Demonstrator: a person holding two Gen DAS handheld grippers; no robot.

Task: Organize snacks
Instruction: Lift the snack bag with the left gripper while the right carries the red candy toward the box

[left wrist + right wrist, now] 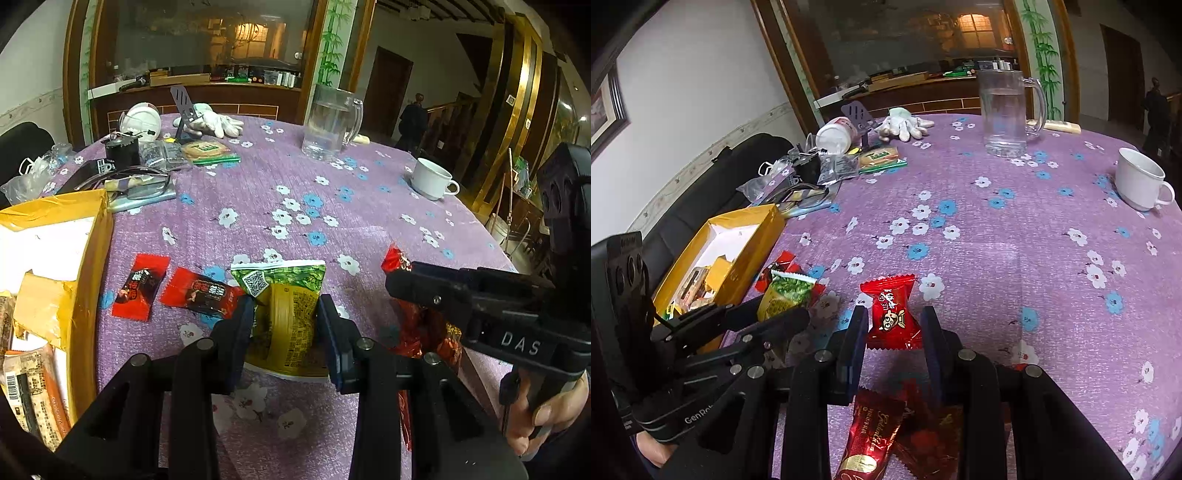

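Observation:
My left gripper [285,317] is shut on a green and yellow snack packet [286,314], held just above the purple flowered tablecloth [258,192]. Two red and black candy bars [138,291] [201,293] lie to its left, beside the yellow cardboard box [92,258] that holds several snacks. My right gripper [894,321] is shut on a red candy packet [892,314] with a cartoon face. Red wrappers [871,439] lie under it. The left gripper with its green packet [786,293] shows at the left in the right wrist view, next to the box [753,254].
A glass mug [1006,114] and a white cup [1141,182] stand at the far right of the table. White gloves [905,123], a white jar [834,136], plastic bags and a biscuit pack [881,157] clutter the far left. A black chair [713,188] stands behind the box.

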